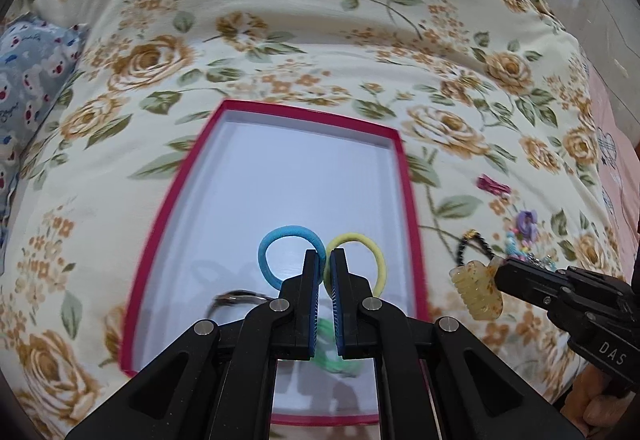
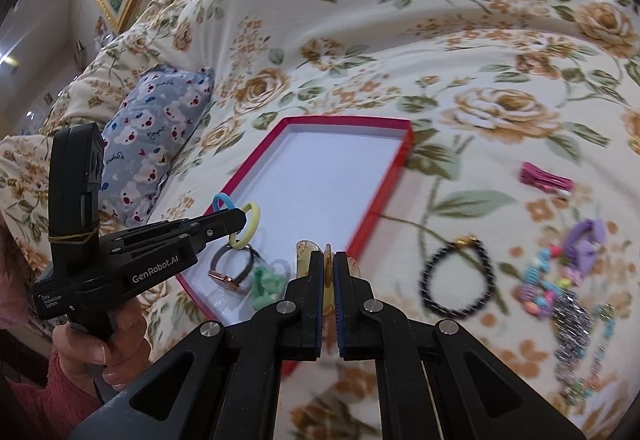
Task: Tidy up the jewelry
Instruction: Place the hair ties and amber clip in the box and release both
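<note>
While its jaws stand nearly shut, the left gripper (image 1: pixel 325 260) pinches two hair ties at once, a blue tie (image 1: pixel 280 240) and a yellow tie (image 1: pixel 370 246), the loops fanning out to either side above the tray (image 1: pixel 406 175). The right gripper (image 2: pixel 329 260) is likewise clamped almost closed, on an amber claw clip (image 2: pixel 327 272) whose curved ends stick out past both pads. In the left wrist view that clip (image 1: pixel 476 290) hangs just beyond the tray's right rim, over the floral bedspread (image 1: pixel 280 19).

The tray, red-edged with a white floor, lies on the bedspread. In its near end rest a dark band with a copper clasp (image 2: pixel 232 272) and a green scrunchie (image 2: pixel 266 286), close together. To the right of the tray, on the bedspread, lie a black bead bracelet (image 2: pixel 456 280), a pink clip (image 2: pixel 546 179), a purple clip (image 2: pixel 586 242) and a tangle of coloured beads and silver chain (image 2: pixel 568 316). A blue bear-print pillow (image 2: pixel 156 143) sits left of the tray. The person's hand (image 2: pixel 104 344) grips the left handle.
</note>
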Demonstrator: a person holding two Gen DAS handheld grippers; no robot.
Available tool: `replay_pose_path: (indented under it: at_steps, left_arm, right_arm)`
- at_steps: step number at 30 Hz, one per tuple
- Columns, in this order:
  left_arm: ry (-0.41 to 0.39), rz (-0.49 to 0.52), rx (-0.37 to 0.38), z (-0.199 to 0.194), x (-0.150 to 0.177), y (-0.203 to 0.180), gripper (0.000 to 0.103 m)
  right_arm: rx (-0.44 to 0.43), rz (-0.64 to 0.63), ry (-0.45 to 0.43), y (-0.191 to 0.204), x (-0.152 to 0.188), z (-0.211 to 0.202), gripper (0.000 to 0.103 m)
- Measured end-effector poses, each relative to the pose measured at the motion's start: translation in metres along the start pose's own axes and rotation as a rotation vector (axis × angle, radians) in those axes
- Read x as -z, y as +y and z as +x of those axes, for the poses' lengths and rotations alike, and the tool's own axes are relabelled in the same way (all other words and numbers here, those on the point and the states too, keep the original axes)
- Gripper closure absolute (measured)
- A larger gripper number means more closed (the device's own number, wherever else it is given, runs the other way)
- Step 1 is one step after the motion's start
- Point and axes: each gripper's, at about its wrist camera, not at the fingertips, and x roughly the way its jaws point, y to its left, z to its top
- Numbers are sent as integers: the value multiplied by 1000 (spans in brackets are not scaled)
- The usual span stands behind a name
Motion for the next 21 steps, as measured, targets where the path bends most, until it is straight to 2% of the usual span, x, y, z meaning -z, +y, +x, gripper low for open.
replay_pose_path:
  at_steps: [8,15,21]
  left_arm:
    - [27,-46,-18,16,-11,32,98]
    - [97,-83,7,52,-22,58,98]
    - [135,-102,0,77,-23,70,98]
  right_arm:
    - [-40,-35,28,21,-14,34,99]
    - [-40,-37,88,24,-16,71,99]
    - [-26,-43,131,21,-14,91,99]
